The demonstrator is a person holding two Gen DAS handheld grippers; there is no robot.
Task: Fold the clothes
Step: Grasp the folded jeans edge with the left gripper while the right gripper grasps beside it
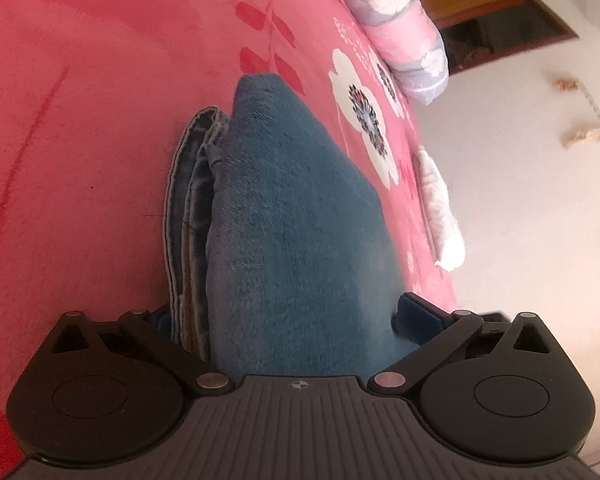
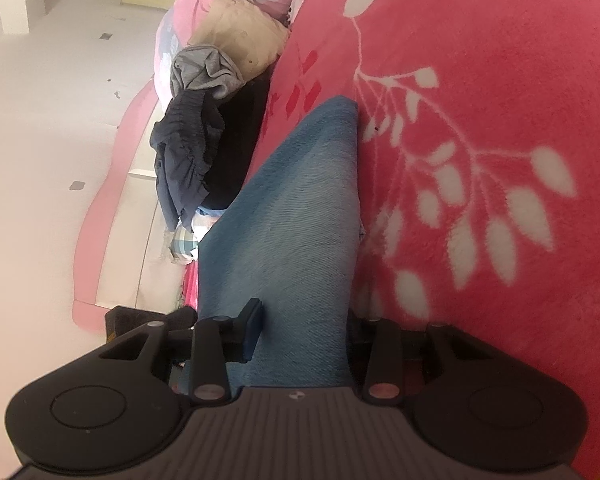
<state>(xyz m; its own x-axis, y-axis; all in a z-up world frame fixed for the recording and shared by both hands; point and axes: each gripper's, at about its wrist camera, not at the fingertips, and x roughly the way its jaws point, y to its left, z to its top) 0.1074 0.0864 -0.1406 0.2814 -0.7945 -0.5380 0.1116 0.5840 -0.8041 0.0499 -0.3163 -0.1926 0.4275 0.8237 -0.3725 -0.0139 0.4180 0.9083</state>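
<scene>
- The left gripper (image 1: 288,320) squeezes the thick folded jeans (image 1: 284,216) lying on the pink blanket (image 1: 80,120).
- The right gripper (image 2: 300,332) grips the jeans (image 2: 300,216) too.
- A clothes pile (image 2: 208,112) sits past them.

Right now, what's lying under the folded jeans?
The pink flowered blanket shows all around the jeans, so they rest on it. In the left view, only denim layers show beneath the fleecy top. Anything further under is covered.
</scene>
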